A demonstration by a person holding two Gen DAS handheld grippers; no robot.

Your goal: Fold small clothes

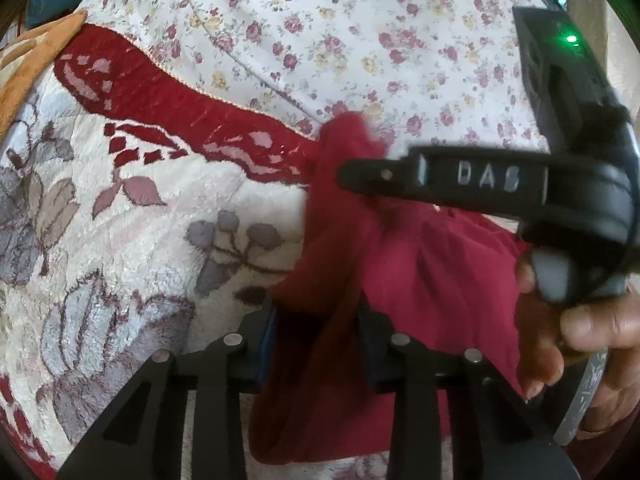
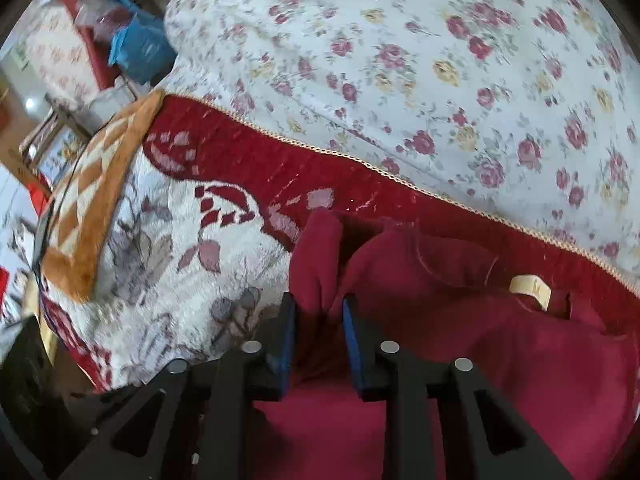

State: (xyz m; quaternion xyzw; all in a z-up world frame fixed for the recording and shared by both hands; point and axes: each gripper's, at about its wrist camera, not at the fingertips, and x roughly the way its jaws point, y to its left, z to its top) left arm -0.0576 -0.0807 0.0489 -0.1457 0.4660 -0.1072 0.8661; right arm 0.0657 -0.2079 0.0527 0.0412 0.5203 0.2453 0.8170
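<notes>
A small dark red garment (image 1: 400,272) lies bunched on a plush floral blanket (image 1: 120,220). My left gripper (image 1: 320,320) is shut on a fold of the garment, which hangs down between its blue-padded fingers. My right gripper (image 2: 319,312) is shut on another bunched part of the same garment (image 2: 460,340); a cream neck label (image 2: 530,286) shows to the right. The right gripper's black body (image 1: 480,184) and the hand holding it cross the left wrist view at the right, its tip over the garment.
The blanket has a red border (image 2: 320,168) with a beige trim. Beyond it lies a white sheet with small roses (image 2: 440,60). An orange and white cloth (image 2: 92,200) lies at the left edge. Blue bags and clutter (image 2: 136,48) stand on the floor at far left.
</notes>
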